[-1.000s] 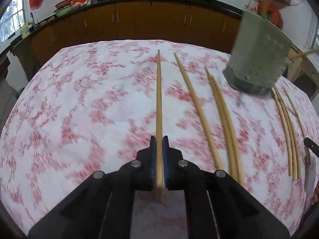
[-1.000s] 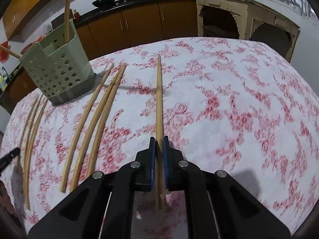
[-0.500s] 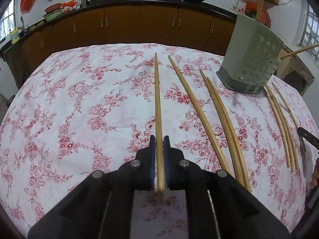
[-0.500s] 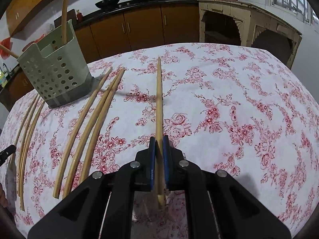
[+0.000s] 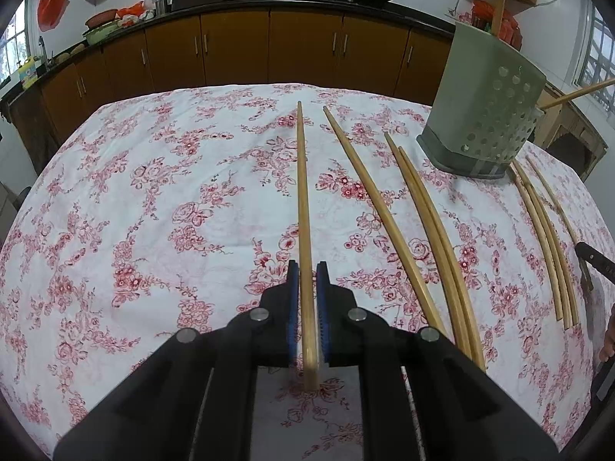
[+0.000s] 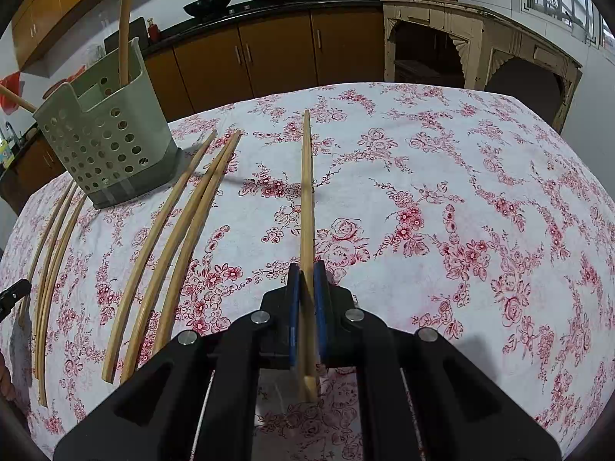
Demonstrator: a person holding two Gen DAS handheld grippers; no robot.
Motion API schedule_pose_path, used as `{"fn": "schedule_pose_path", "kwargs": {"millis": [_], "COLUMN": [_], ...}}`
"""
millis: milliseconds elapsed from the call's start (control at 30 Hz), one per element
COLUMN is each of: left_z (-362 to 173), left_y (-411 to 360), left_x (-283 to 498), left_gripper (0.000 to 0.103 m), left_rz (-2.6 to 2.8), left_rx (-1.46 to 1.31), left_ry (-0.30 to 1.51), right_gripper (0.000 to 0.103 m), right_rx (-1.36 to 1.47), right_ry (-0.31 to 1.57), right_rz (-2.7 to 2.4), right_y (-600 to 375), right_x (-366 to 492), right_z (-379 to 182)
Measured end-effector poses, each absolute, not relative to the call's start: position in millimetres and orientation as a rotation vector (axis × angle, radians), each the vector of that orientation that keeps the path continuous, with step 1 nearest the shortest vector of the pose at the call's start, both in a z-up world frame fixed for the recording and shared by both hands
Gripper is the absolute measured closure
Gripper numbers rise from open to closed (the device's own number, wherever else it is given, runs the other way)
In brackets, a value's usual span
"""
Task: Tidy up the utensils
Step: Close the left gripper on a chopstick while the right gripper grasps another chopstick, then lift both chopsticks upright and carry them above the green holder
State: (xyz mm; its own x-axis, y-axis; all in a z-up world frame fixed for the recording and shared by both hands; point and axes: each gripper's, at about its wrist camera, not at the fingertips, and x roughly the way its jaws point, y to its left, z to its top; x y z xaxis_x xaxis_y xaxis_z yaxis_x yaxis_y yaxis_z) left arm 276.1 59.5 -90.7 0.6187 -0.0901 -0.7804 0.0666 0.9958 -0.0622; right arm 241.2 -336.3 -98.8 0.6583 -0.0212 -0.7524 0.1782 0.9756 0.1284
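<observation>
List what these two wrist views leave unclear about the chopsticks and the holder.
- Left wrist view: the held chopstick has a blurred near end; contact with the tablecloth is unclear.
- Right wrist view: the utensil holder wall hides its inside, so the count of chopsticks is unknown.
- Left wrist view: the right gripper is cut off at the frame edge.

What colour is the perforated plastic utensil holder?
Pale grey-green perforated plastic utensil holder, clearest in the right wrist view.

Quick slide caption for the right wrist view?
Right gripper clamps one chopstick above the floral tablecloth; more chopsticks lie beside the green holder.
</observation>
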Motion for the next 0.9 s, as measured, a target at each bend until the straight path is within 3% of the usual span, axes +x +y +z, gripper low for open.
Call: {"fn": "schedule_pose_path", "kwargs": {"millis": [533, 700, 900], "left_z": [-92, -92, -76], "left_y": [54, 57, 60], "left_x": [272, 269, 254], "left_gripper": [0.089, 0.095, 0.095], "left_rz": [-0.072, -0.067, -0.065], "left_rx": [0.023, 0.009, 0.049], "left_ry": [0.900, 0.897, 0.869], "right_gripper": [0.093, 0.095, 0.095], "right_rx": [0.195, 0.219, 0.141], "right_ry": [0.849, 0.841, 0.735], "right_rz": [-0.117, -0.103, -0.118], "right_y": [-333, -338, -336], "right_x": [231, 229, 209], "right_z": [-99, -99, -70]}}
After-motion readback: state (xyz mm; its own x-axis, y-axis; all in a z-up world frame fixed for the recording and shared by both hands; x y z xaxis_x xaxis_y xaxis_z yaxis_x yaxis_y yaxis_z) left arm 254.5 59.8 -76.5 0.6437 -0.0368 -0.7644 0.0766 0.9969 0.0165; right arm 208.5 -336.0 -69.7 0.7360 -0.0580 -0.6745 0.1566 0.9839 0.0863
